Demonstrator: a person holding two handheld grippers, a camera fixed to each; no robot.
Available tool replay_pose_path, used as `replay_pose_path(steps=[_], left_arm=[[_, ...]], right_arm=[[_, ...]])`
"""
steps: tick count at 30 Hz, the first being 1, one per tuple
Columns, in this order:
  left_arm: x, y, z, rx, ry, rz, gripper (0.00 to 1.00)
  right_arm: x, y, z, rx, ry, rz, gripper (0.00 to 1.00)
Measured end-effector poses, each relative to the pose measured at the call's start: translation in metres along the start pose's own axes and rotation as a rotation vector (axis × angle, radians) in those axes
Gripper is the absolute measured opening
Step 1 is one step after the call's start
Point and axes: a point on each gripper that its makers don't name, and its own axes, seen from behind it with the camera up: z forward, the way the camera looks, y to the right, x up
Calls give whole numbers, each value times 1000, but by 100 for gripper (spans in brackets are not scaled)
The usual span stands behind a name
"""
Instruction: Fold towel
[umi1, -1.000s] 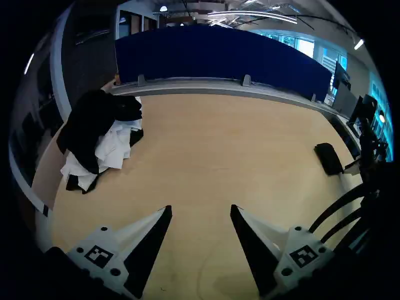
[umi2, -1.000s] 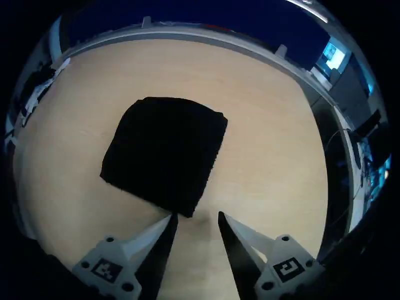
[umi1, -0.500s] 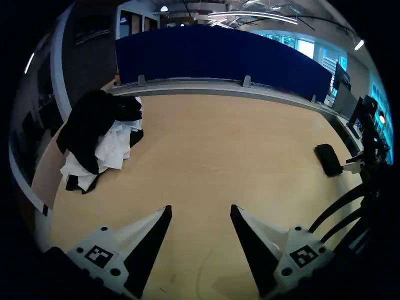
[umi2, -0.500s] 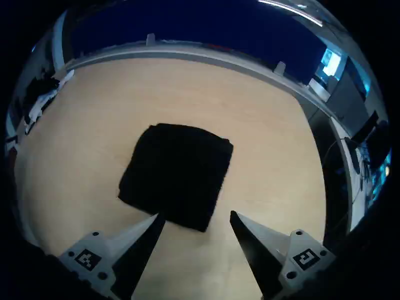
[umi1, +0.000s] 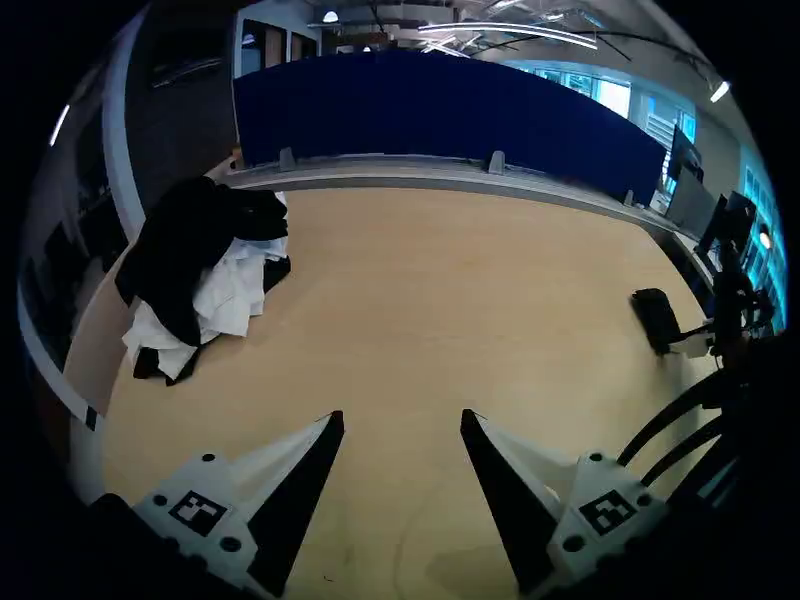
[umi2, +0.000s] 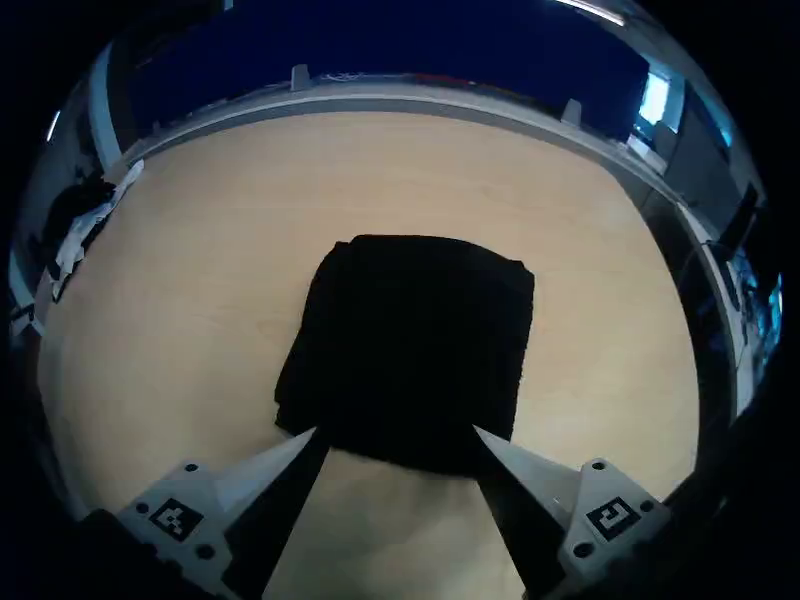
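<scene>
Right claw (umi2: 395, 432) wide apart astride near edge of folded black towel (umi2: 410, 340); left claw (umi1: 400, 412) apart, empty.

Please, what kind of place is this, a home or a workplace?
Probably an open office or lab, not a home. A long pale wooden desk is backed by a blue partition screen, and strip lights hang from an exposed ceiling. The folded black towel lies on the desk.

towel (umi2: 410, 340): matt cloth | table (umi2: 200, 300): smooth wood, slight sheen | tongs (umi2: 394, 434): matt plastic
</scene>
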Motion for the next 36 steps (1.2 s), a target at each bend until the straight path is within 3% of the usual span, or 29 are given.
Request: replay_pose_path(steps=[15, 24, 30, 36], left_arm=[[3, -4, 0, 3, 1, 3, 86], [7, -8, -1, 8, 6, -5, 86], [5, -10, 0, 15, 5, 1, 86], [3, -16, 0, 28, -3, -10, 86]], right_arm=[[1, 4, 1, 11, -9, -48, 100], [48, 11, -9, 4, 83, -27, 100], [86, 16, 7, 2, 113, -14, 100], [98, 20, 32, 0, 89, -11, 100]])
